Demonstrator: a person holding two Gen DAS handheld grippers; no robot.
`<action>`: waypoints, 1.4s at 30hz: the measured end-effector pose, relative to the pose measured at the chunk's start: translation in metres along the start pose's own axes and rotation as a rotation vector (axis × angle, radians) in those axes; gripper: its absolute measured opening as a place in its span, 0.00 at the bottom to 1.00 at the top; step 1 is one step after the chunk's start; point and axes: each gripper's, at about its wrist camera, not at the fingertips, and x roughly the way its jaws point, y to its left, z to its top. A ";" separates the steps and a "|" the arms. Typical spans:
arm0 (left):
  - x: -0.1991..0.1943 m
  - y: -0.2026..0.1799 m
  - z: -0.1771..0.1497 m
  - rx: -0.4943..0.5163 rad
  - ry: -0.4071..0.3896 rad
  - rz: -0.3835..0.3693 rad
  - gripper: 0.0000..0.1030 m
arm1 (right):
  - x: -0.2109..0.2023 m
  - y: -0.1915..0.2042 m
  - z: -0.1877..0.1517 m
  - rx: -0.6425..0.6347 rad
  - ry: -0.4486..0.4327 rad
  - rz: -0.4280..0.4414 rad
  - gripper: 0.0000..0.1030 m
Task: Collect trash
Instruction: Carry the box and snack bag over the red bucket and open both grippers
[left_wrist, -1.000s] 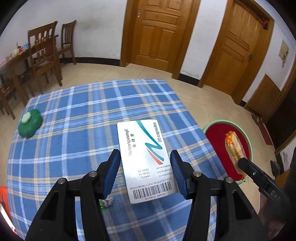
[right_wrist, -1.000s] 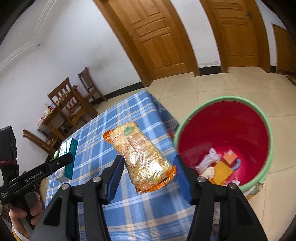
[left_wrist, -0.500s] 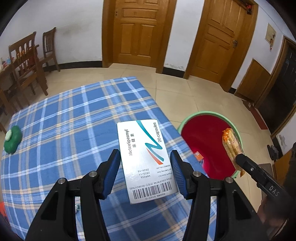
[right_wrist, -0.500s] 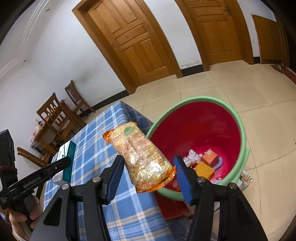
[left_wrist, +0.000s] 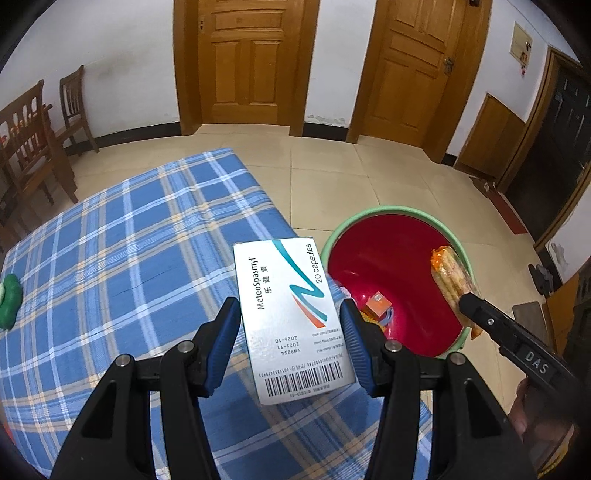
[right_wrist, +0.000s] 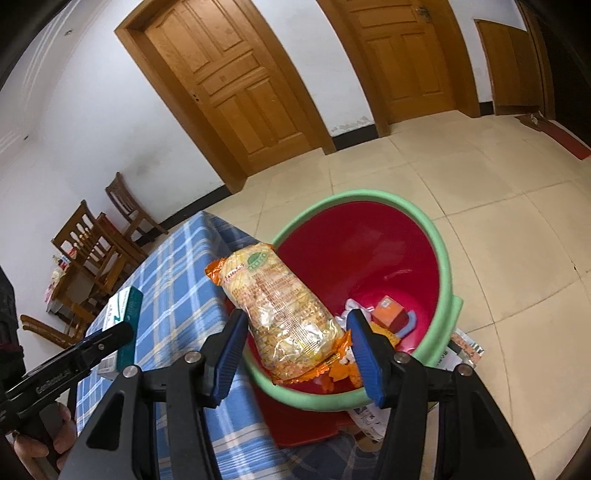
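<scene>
My left gripper (left_wrist: 290, 328) is shut on a white medicine box (left_wrist: 291, 317) marked "MeteoSpasmyl", held above the right edge of the blue plaid table (left_wrist: 122, 258). My right gripper (right_wrist: 295, 336) is shut on an orange snack bag (right_wrist: 284, 306), held over the near rim of the red bin (right_wrist: 369, 254) with a green rim. The bin (left_wrist: 391, 266) stands on the floor beside the table and holds several bits of trash, among them an orange carton (right_wrist: 389, 317). The snack bag (left_wrist: 452, 280) and the medicine box (right_wrist: 123, 314) each show in the other wrist view.
A green object (left_wrist: 9, 301) lies at the table's left edge. Wooden chairs (left_wrist: 33, 147) stand at the far left. Two wooden doors (left_wrist: 247, 62) line the back wall. Packaging lies on the tiled floor beside the bin (right_wrist: 461, 349).
Both grippers have moved right toward the bin with their loads. The snack bag has gone from over the table to over the bin's near rim. The medicine box has reached the table's right edge.
</scene>
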 end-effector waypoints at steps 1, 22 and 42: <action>0.002 -0.003 0.001 0.006 0.004 -0.001 0.55 | 0.002 -0.002 0.000 0.004 0.003 -0.008 0.57; 0.051 -0.053 0.014 0.103 0.068 -0.037 0.55 | 0.014 -0.040 0.005 0.053 0.022 -0.063 0.59; 0.054 -0.067 0.020 0.111 0.059 -0.065 0.67 | 0.001 -0.043 0.002 0.052 0.004 -0.066 0.60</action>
